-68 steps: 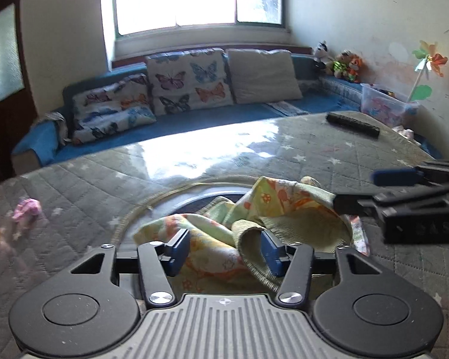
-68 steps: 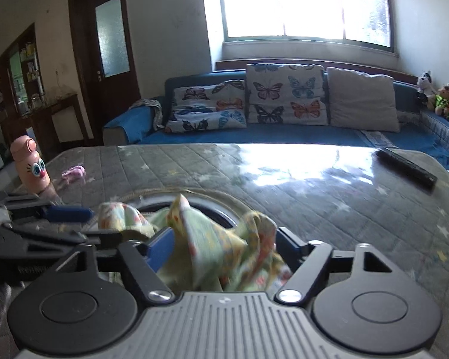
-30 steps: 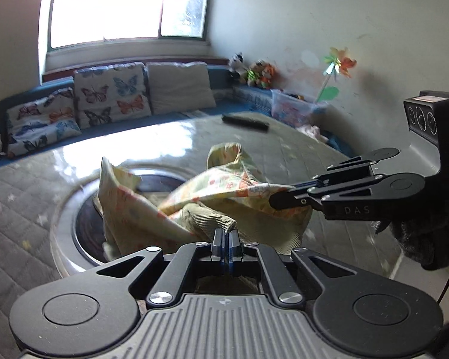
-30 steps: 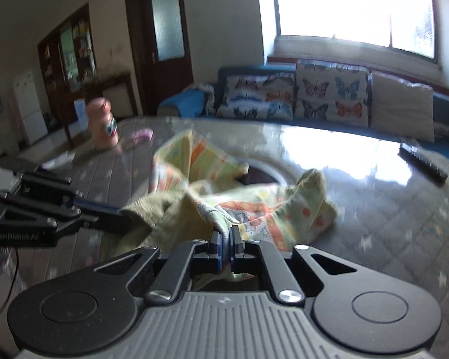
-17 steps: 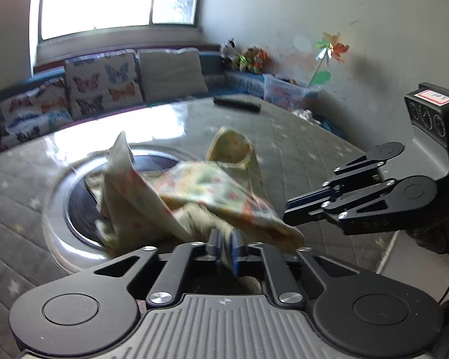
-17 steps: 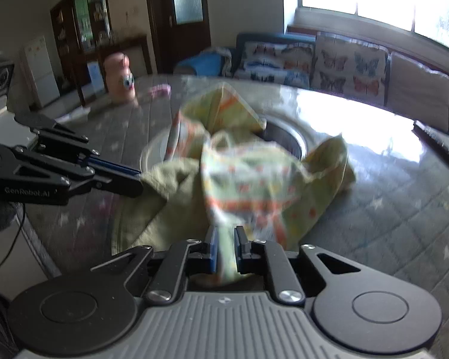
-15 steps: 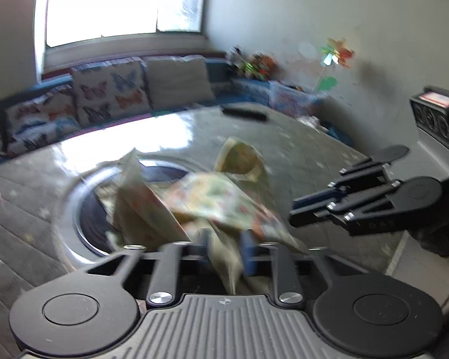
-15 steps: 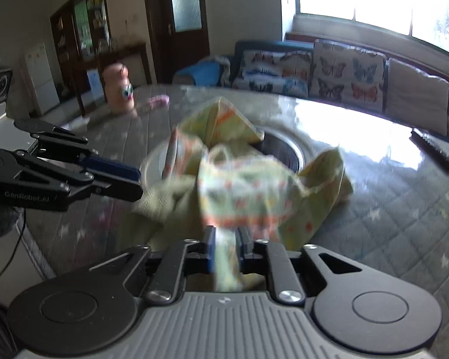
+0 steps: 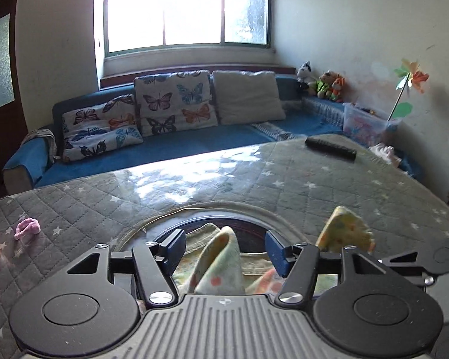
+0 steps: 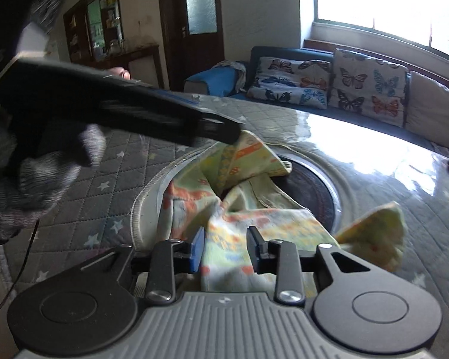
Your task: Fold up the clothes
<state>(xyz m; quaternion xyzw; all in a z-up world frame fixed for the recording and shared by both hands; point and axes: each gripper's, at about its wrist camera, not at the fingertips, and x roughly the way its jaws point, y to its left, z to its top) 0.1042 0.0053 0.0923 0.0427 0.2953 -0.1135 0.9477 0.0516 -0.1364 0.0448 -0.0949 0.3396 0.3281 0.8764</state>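
Loosely, the garment (image 9: 221,257) bunches between the open left hand-held gripper (image 9: 223,249) fingers.

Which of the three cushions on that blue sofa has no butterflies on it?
The plain beige cushion, at the right end of the row. The upright middle cushion and the low left cushion beside it are both covered in coloured butterflies.

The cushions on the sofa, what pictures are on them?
Colourful butterflies on the cushions, clearest in the left wrist view.

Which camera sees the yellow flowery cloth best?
The right wrist view: the yellow flowery cloth spreads crumpled over the round inset in the table. The left wrist view shows only two peaks of it behind the open left gripper.
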